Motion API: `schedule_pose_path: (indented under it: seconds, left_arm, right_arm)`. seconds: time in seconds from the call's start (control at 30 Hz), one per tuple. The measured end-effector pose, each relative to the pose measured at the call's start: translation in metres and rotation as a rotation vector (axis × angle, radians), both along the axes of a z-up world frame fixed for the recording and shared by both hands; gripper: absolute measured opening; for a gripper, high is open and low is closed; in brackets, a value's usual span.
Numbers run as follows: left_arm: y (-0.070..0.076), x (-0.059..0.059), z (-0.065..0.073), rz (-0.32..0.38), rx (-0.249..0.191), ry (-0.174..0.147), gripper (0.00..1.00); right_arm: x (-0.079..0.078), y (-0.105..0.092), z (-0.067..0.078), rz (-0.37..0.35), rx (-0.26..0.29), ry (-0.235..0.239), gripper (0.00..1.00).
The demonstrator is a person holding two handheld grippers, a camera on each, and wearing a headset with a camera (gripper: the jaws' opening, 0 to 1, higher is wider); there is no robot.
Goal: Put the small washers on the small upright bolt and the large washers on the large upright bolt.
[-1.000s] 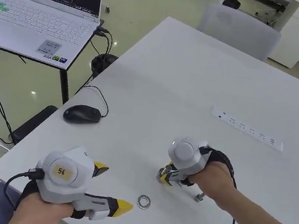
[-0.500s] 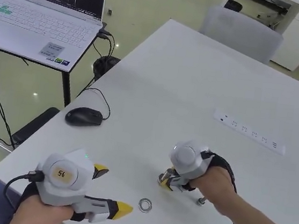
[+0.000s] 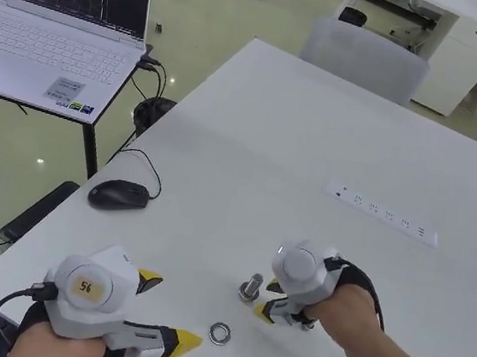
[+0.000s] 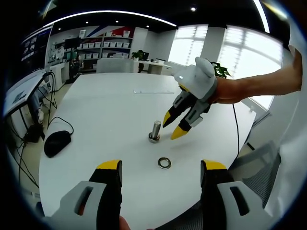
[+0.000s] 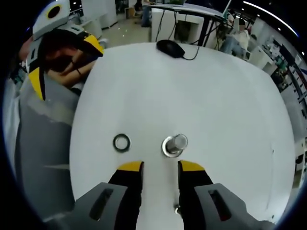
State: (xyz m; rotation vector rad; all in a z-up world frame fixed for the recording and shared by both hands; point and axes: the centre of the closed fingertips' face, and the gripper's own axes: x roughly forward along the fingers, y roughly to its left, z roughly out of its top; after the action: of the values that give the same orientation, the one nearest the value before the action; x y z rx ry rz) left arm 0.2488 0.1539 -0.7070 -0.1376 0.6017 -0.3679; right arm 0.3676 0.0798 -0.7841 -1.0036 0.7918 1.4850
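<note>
The large upright bolt (image 3: 250,287) (image 4: 155,131) (image 5: 174,144) stands on the white table (image 3: 259,146) with a metal ring round its foot. A loose washer (image 3: 220,333) (image 4: 164,163) (image 5: 122,143) lies flat in front of it. My right gripper (image 3: 268,300) (image 4: 172,126) (image 5: 160,166) is open just right of the bolt, holding nothing. A small bolt (image 5: 177,209) shows low between its jaws. My left gripper (image 3: 166,311) (image 4: 161,166) (image 5: 62,60) is wide open at the table's near edge, a little short of the loose washer.
A black mouse (image 3: 119,194) (image 4: 56,143) with its cable lies at the left. A white power strip (image 3: 379,213) lies further back on the right. A laptop (image 3: 47,45) stands on a side stand at the left, and a grey chair (image 3: 364,59) at the far edge.
My right gripper has drawn back to the right off the large bolt, which now stands uncovered. The left gripper and the loose washer have stayed put. The head camera has shifted.
</note>
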Motion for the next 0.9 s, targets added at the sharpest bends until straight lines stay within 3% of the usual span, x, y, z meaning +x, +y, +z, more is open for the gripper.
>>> schedule_pose_path:
  seconds: [0.17,0.57,0.8,0.9]
  left_arm:
    - [-0.001,-0.001,0.001,0.004,0.003,-0.002,0.66]
    - [-0.002,-0.006,0.0,0.005,0.009,0.004,0.66]
    - [-0.002,-0.007,0.002,0.004,0.012,0.003,0.66]
    - [-0.001,-0.008,0.002,0.006,0.012,0.002,0.65]
  right_arm:
    - [-0.014,-0.009,-0.006,-0.003,-0.009,0.024,0.31]
    - [-0.05,-0.002,-0.019,0.028,0.018,0.087,0.38]
    - [-0.067,0.007,-0.034,0.176,-0.004,0.068,0.38]
    - [-0.067,0.009,-0.04,0.271,-0.039,0.025,0.38]
